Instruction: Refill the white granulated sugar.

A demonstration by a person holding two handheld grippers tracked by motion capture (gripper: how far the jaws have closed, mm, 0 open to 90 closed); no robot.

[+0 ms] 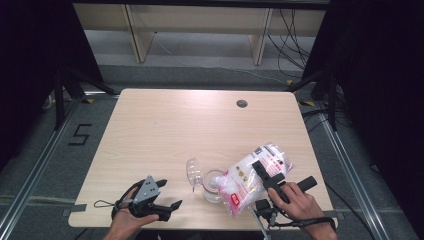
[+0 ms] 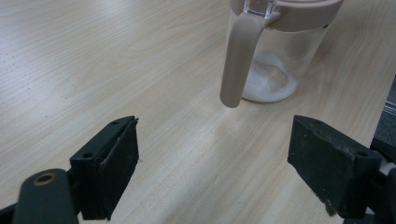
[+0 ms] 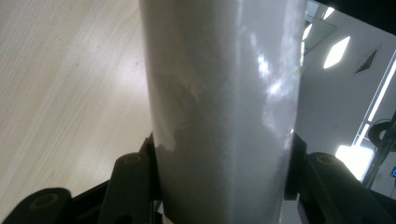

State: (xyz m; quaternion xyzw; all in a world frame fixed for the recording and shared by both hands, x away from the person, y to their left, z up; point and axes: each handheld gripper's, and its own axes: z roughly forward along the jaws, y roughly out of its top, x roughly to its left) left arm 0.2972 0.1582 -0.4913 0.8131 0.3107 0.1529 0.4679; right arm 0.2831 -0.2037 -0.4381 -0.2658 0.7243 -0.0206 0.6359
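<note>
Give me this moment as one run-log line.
right gripper: shut on bag, tilted over jar | left gripper: open, on table | jar: lid open, little white powder

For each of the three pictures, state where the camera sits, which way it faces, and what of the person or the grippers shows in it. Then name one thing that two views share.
High view: above the person's side, looking forward and down on the table; both hands, left gripper and right gripper show.
Left gripper view: rides the left gripper, faces the jar between its open jaws.
Right gripper view: rides the right gripper, faces the bag clamped in its jaws.
Shared: jar in high and left gripper views; bag in high and right gripper views.
</note>
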